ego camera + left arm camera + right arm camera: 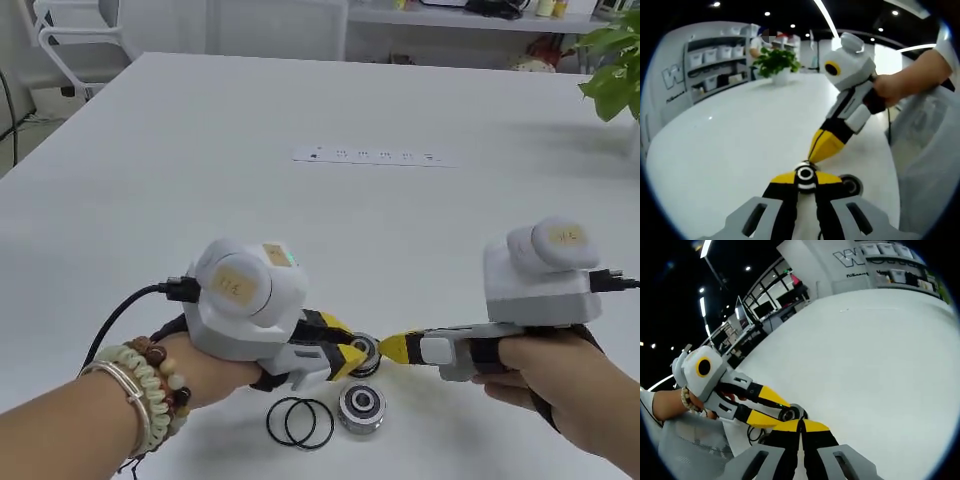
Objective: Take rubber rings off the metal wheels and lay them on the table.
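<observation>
White tabletop (300, 200) open toward far edge, left tool (349, 357) clamped on metal wheel (366, 351), right tool (392, 348) closed together against it, rubber rings (300, 422) nearer.

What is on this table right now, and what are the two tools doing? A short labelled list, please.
left hand-held gripper: shut on a wheel
right hand-held gripper: jaws together, tips at that wheel; cannot tell if it pinches a ring
rings: two, flat on the table, overlapping
second wheel: on the table, right beside the rings
power strip: farther back
</observation>
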